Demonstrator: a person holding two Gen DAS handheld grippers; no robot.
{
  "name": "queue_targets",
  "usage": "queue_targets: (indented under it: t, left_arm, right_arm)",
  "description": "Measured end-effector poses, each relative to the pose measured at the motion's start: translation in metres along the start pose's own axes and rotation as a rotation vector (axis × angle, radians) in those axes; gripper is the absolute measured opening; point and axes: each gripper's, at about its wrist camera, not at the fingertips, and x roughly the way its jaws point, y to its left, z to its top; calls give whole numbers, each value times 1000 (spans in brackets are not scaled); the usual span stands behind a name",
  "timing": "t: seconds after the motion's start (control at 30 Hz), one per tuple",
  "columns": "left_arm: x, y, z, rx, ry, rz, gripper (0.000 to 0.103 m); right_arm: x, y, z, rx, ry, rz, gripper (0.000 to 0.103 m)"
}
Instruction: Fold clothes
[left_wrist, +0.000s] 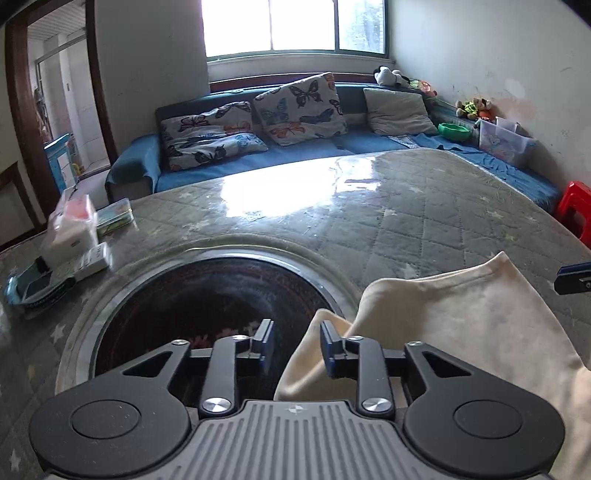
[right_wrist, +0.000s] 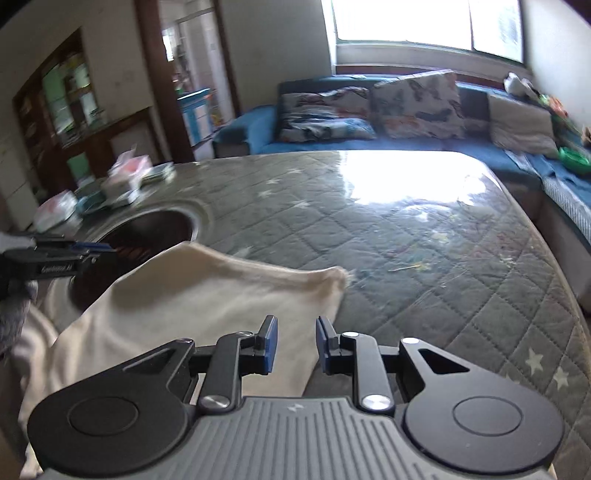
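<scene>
Plainly, a cream cloth (left_wrist: 461, 317) lies rumpled on the quilted grey bench (left_wrist: 424, 206)
Soft, pale and unpatterned, it drapes beside the dark round recess (left_wrist: 207, 299) set in the bench top. The left gripper (left_wrist: 295, 345) has its jaws spread apart, a fold of cloth lying loose against its right pad. The right gripper (right_wrist: 295, 341) is likewise spread, with the cloth's edge below its jaws and nothing pinched

A blue sofa (left_wrist: 258, 162) with butterfly cushions (left_wrist: 301, 107) stands behind the quilted table (left_wrist: 424, 206); boxes (left_wrist: 72, 236) occupy its left edge.
</scene>
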Motion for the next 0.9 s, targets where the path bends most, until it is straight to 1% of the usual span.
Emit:
queue_targets:
  t: [0.03,0.07,0.13,0.2,0.23,0.3,0.33,0.37,0.4,0.47,0.57,0.67,0.7,0.73,0.77,0.8,0.9]
  left_arm:
    - [5,-1,1,9,10,-22,38]
    - [11,-2,2,18,19,-41,39]
    - [22,-4,1,35,42,-56,39]
    - [28,-7,-3,55,44,-56,38]
    - [29,-8,-4,62,44,-67,37]
    - [32,-8,-5,85,44,-90,30]
    - [33,-9,-6,96,47,-95,17]
    - [35,-10,-7,106,49,-98,8]
    - [36,-9,-7,109,45,-92,8]
    - [35,-5,-8,102,22,-55,5]
    - [34,9,-3,45,-3,0,3]
    - [34,21,-1,9,-12,23,3]
    - [33,23,0,6,-16,30,3]
    - [34,24,1,3,-19,36,3]
    - [34,26,2,-1,-22,41,3]
    - [36,27,3,-6,-22,44,3]
    - [44,31,7,-17,-21,66,4]
  right_arm:
    - [5,-3,3,8,3,-2,23]
    - [11,-7,5,15,6,-7,24]
    - [20,-11,8,22,12,-16,27]
    - [29,-15,11,30,20,-23,27]
    - [32,-17,12,35,22,-26,27]
    - [38,-21,13,45,24,-35,27]
    - [40,-23,14,52,27,-35,28]
    - [43,-25,15,58,31,-33,28]
    - [44,-26,16,61,33,-32,28]
    - [49,-26,18,52,39,-37,28]
    - [56,-24,21,41,49,-34,28]
    - [63,-19,22,21,62,-31,27]
    - [65,-17,23,11,67,-35,26]
    - [67,-16,23,5,70,-37,16]
    - [70,-14,24,-11,69,-49,9]
    - [73,-11,26,-33,66,-66,6]
    - [82,-6,34,-69,49,-102,4]
